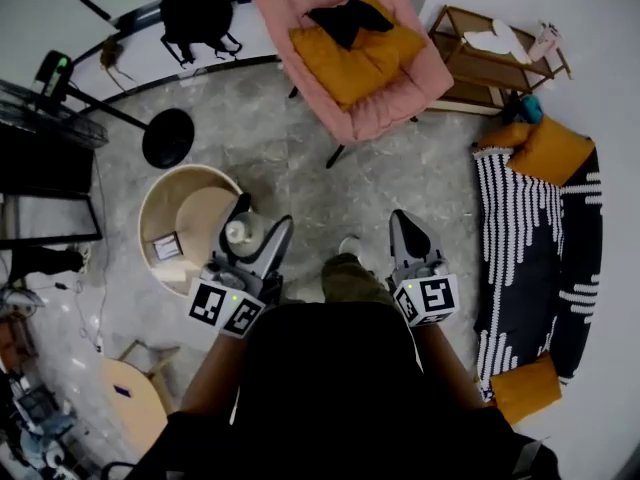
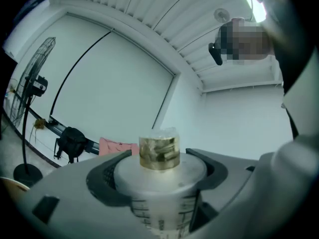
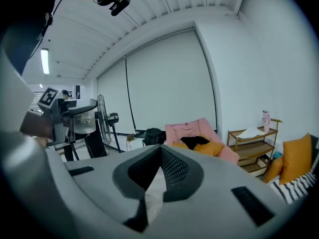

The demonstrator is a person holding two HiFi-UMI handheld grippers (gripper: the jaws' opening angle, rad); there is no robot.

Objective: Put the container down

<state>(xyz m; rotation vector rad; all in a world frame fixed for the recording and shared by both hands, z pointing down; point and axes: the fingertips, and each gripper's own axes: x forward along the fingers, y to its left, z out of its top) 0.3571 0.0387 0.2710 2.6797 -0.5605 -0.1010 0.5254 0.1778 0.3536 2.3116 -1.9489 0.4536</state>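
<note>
My left gripper (image 1: pixel 258 224) is shut on the container (image 1: pixel 243 234), a clear cup with printed measuring marks, a white lid and a gold-coloured knob. In the left gripper view the container (image 2: pixel 160 176) stands upright between the two dark pads (image 2: pixel 102 180), which press on its sides just under the lid, and the knob (image 2: pixel 159 151) sticks up above them. I hold it in the air beside the round beige table (image 1: pixel 160 203). My right gripper (image 1: pixel 405 226) is at my right side, shut with nothing in it, and its pads (image 3: pixel 172 169) meet at the tip.
A pink armchair (image 1: pixel 385 103) with orange cushions stands ahead. A fan's black base (image 1: pixel 167 138) is to the left and a black bag (image 1: pixel 200 13) at the far wall. A wooden shelf (image 1: pixel 490 63) and a striped sofa (image 1: pixel 535 238) line the right side.
</note>
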